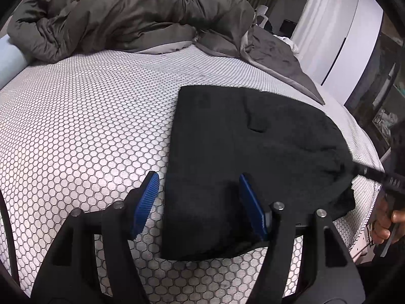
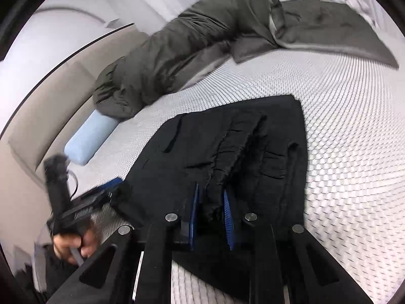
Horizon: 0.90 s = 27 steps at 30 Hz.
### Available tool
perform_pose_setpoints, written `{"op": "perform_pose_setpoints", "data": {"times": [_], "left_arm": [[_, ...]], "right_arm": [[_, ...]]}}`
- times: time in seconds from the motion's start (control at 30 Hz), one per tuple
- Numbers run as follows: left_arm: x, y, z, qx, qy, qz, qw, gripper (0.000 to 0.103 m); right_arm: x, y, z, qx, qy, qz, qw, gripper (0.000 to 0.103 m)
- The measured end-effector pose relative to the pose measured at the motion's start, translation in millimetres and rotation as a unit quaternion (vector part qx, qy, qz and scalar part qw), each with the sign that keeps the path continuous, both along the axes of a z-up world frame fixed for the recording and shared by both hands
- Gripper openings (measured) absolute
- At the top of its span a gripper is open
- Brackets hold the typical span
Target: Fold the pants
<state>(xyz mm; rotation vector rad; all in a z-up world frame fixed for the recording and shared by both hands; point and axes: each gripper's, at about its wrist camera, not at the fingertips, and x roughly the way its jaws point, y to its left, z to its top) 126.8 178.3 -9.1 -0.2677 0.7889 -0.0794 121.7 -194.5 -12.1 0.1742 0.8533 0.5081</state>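
The black pants [image 1: 240, 152] lie folded flat on the honeycomb-patterned mattress [image 1: 88, 126]. My left gripper [image 1: 200, 192] stands open over their near left edge, with one blue pad above the mattress and the other above the fabric. From the right wrist view, the left gripper [image 2: 114, 188] sits at the pants' [image 2: 227, 139] left side, with a hand [image 2: 73, 245] holding it. My right gripper [image 2: 211, 215] has its blue pads close together on a raised fold of the black fabric. It also shows as a dark tip, the right gripper [image 1: 359, 168], at the pants' right edge.
A bunched olive-grey duvet [image 1: 114, 12] lies across the far side of the bed. A light-blue bolster [image 2: 88, 136] rests against a beige headboard [image 2: 50, 106]. A grey sheet [image 1: 276, 55] hangs at the far right corner. White wardrobe doors [image 1: 354, 38] stand beyond the bed.
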Motion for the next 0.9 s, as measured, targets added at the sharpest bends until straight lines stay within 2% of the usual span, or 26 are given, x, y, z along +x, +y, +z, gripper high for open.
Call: {"op": "perform_pose_setpoints", "data": {"times": [0.07,0.1,0.17,0.23,0.27,0.3,0.37,0.4,0.47,0.5,0.53,0.57,0.6,0.63,0.67,0.7,0.73,0.77,0.87,0.9], "left_arm": [[-2.7,-1.9,1.4,0.009,0.001,0.004,1.0,0.063],[-3.3,-3.1,3.2,0.014,-0.002,0.005,0.9999,0.063],[-9.3,-10.3,14.1,0.026,-0.024,0.001,0.9994,0.063],[-15.8,-26.2,26.1,0.036,-0.051,-0.02,0.9979,0.064],[-17.3,-40.9,30.7,0.041,-0.068,-0.051,0.9955,0.064],[-16.2,-59.4,31.6,0.053,-0.078,-0.086,0.9918,0.064],[-8.5,-88.7,25.3,0.07,-0.074,-0.139,0.9851,0.064],[-2.2,-101.7,18.8,0.07,-0.06,-0.162,0.9825,0.063],[11.0,-116.6,2.7,0.052,-0.025,-0.189,0.9804,0.044],[15.1,-121.9,-5.5,0.074,-0.013,-0.193,0.9783,0.041],[16.3,-121.5,-11.1,0.093,-0.009,-0.192,0.977,0.026],[17.2,-115.8,-13.3,0.09,-0.004,-0.186,0.9784,0.013],[17.4,-105.5,-14.5,0.074,0.003,-0.179,0.9811,0.01],[14.5,-85.9,-12.8,0.052,0.007,-0.166,0.9847,0.005],[10.4,-73.2,-11.2,0.049,0.006,-0.154,0.9869,0.001],[4.1,-57.0,-10.6,0.048,0.005,-0.137,0.9894,0.001],[2.8,-41.8,-12.1,0.036,0.006,-0.138,0.9897,0.001],[-0.9,-35.0,-11.8,0.042,0.004,-0.128,0.9909,0.001],[-9.5,-26.4,-4.2,0.051,-0.001,-0.106,0.9931,0.001],[-10.9,-27.5,2.7,0.052,-0.008,-0.103,0.9933,0.002]], "right_arm": [[-1.0,-3.8,-13.5,-0.088,0.014,-0.01,0.996,0.018],[-0.1,-10.5,-21.0,-0.092,0.024,-0.011,0.995,0.018],[-0.6,-19.4,-16.2,-0.058,0.024,-0.024,0.998,0.024],[-6.6,-18.7,1.2,-0.051,-0.016,-0.033,0.998,0.03],[-11.7,-12.4,13.0,-0.043,-0.054,-0.032,0.997,0.03],[-15.7,-3.5,18.4,-0.046,-0.072,-0.027,0.996,0.03],[-16.6,20.2,19.1,-0.053,-0.093,-0.004,0.994,0.028],[-12.6,34.1,13.4,-0.051,-0.085,0.013,0.995,0.025],[-0.5,60.2,-4.9,-0.06,-0.058,0.039,0.996,0.023],[6.8,73.4,-15.7,-0.074,-0.044,0.047,0.995,0.023],[12.6,77.5,-27.1,-0.086,-0.029,0.045,0.995,0.022],[19.3,77.6,-39.4,-0.096,-0.007,0.035,0.995,0.02],[23.2,79.8,-44.2,-0.104,-0.003,0.032,0.994,0.013],[22.9,75.0,-44.4,-0.11,-0.007,0.027,0.994,0.012],[20.5,66.8,-41.1,-0.123,-0.013,0.014,0.992,0.012],[20.1,60.4,-37.5,-0.124,-0.017,0.01,0.992,0.012],[17.8,52.3,-34.2,-0.114,-0.017,0.01,0.993,0.011],[17.5,45.6,-33.5,-0.104,-0.015,0.014,0.994,0.011],[15.4,45.9,-28.7,-0.114,-0.022,0.021,0.993,0.012],[15.6,52.4,-25.2,-0.116,-0.03,0.021,0.993,0.017]]}}
